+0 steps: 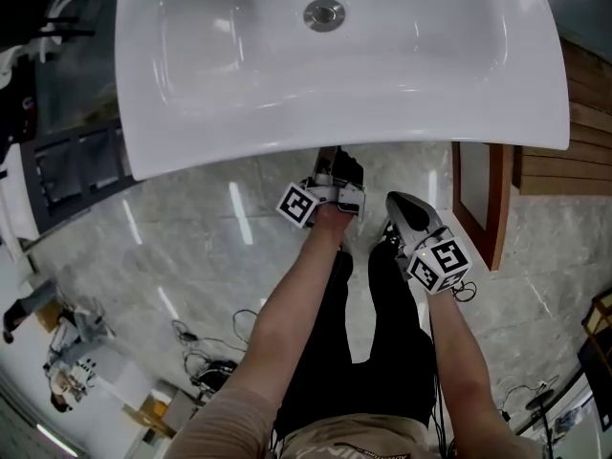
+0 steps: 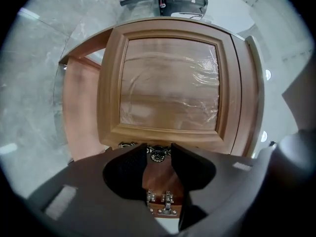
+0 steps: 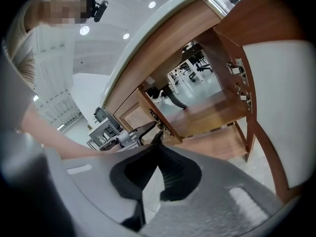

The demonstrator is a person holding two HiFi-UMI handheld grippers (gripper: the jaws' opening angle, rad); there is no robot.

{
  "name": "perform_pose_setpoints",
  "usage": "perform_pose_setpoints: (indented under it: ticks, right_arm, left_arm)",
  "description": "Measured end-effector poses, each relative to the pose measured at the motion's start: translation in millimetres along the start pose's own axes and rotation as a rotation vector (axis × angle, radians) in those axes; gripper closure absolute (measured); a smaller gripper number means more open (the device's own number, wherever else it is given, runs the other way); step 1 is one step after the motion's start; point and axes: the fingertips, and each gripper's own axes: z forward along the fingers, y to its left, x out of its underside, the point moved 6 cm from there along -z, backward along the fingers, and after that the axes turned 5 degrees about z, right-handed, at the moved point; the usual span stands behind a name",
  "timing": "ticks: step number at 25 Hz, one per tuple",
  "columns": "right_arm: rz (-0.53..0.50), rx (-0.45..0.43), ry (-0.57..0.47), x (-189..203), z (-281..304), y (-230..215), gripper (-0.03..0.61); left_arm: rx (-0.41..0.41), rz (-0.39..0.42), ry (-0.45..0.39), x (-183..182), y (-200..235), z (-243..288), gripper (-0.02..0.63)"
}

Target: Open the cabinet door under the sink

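The wooden left cabinet door [image 2: 168,88], its panel under plastic film, fills the left gripper view. Its small ornate metal knob [image 2: 158,155] sits right at the tips of my left gripper [image 2: 159,149], whose jaws stand apart and do not press on it. In the head view the left gripper [image 1: 337,165] reaches under the white sink's [image 1: 191,142] front edge. My right gripper [image 3: 159,135] is shut and empty, off to the right of the left one [image 3: 129,135]. The right cabinet door [image 1: 478,199] stands swung open.
Through the open right side I see the cabinet's wooden shelf [image 3: 217,110] and metal hinges [image 3: 240,83]. The floor is glossy marble tile [image 1: 191,247], with cables [image 1: 206,352] lying at the person's left. The person's legs [image 1: 373,342] stand right before the cabinet.
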Motion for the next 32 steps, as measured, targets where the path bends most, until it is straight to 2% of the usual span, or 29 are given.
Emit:
perform_pose_setpoints:
  ticks: [6,8,12,14,15,24,32]
  right_arm:
    - [0.012,-0.014,0.003,-2,5,-4,0.577]
    - [0.013,-0.013,0.004,-2,4,-5,0.577]
    - [0.014,-0.011,0.004,1,-1,-8,0.577]
    - [0.013,-0.013,0.005,4,-3,-8,0.577]
    - [0.013,-0.014,0.006,6,-5,-9,0.577]
    - [0.023,0.0,0.0,19,-34,-16,0.577]
    - [-0.005,-0.022,0.032,27,-46,-11,0.577]
  left_arm:
    - [0.033,-0.046,-0.034,4,2,4,0.456]
    - [0.055,-0.096,-0.072,7,3,5,0.457]
    - [0.109,-0.247,-0.164,15,9,5,0.494]
    - [0.109,-0.286,-0.186,16,11,5,0.491]
    - [0.1,-0.287,-0.186,17,12,5,0.513]
    - [0.055,-0.162,-0.068,15,9,-13,0.512]
    - [0.033,-0.141,-0.045,17,13,-61,0.512]
